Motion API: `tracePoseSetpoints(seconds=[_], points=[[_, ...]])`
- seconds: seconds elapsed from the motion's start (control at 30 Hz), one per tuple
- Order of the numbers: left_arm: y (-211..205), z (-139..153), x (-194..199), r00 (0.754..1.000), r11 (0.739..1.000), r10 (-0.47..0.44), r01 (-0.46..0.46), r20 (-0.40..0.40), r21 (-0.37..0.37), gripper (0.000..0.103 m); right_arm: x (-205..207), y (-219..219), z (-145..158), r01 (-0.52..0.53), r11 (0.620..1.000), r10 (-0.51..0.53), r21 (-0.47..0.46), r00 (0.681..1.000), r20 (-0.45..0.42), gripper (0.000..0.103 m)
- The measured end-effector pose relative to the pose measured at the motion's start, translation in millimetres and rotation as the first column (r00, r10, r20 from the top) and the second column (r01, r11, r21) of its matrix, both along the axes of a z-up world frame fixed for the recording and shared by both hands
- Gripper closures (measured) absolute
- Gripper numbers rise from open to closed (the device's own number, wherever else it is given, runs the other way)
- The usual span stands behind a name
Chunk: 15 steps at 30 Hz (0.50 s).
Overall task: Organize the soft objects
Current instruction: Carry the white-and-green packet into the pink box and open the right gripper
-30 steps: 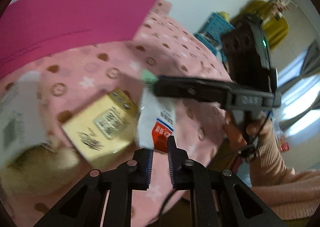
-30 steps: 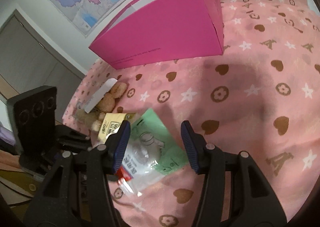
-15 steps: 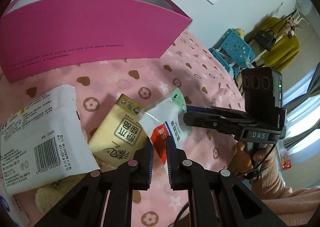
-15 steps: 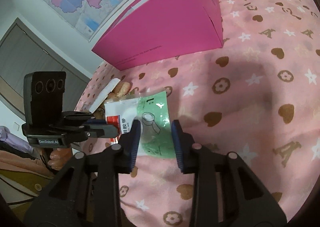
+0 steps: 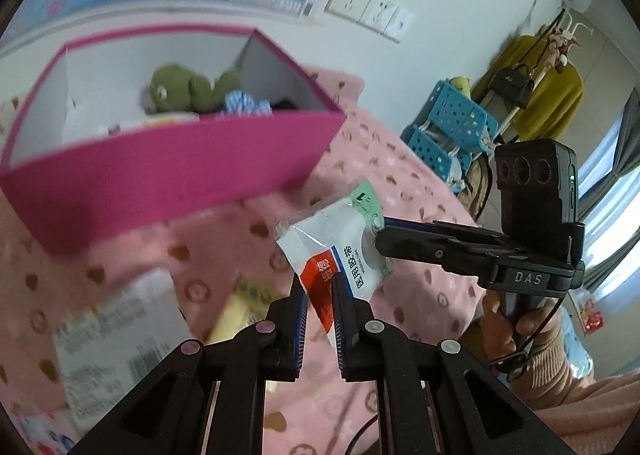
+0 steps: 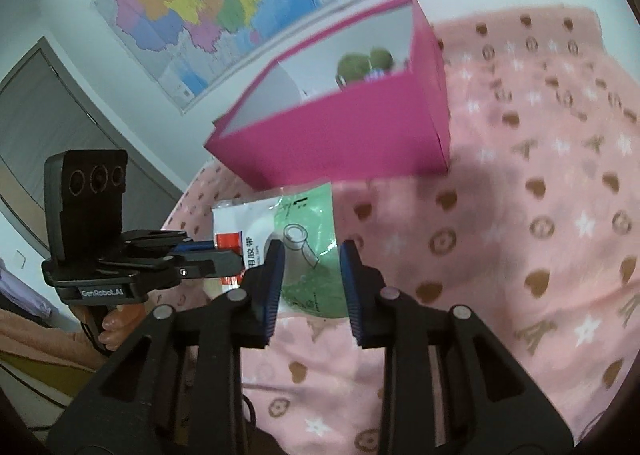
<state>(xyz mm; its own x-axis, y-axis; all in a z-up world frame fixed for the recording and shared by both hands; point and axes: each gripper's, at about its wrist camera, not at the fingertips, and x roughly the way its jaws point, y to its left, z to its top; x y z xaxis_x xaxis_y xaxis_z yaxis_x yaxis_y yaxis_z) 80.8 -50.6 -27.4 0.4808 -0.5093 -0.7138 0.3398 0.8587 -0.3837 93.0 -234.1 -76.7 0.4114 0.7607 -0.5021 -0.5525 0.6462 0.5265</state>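
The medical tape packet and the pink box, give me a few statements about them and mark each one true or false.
1. The medical tape packet is lifted clear of the pink blanket. True.
2. Only the left hand-held gripper grips the packet. False: the right hand-held gripper is clamped on its other end too.
3. The pink box is closed with a lid. False: it is open at the top.
4. A green plush toy lies inside the box. True.
5. The yellow packet is in the box. False: it lies on the blanket, below the lifted packet in the left wrist view.
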Motion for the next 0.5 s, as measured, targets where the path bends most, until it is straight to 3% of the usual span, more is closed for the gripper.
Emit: tracePoseSetpoints(seconds=[0.27,0.5], points=[[8.7,36.6,21.4,0.995,0.999,0.030,-0.034,0.098,0.037,0.093,19.7,13.0,38.1,0.011,1.000,-0.011,0.005,0.996,0.087,0.071],[20.7,52.1,53.3,0.988,0.994,0.078,-0.086,0.130,0.062,0.093,50.5,26.9,63.7,0.035,0.999,-0.038,0.023,0.992,0.123,0.071]])
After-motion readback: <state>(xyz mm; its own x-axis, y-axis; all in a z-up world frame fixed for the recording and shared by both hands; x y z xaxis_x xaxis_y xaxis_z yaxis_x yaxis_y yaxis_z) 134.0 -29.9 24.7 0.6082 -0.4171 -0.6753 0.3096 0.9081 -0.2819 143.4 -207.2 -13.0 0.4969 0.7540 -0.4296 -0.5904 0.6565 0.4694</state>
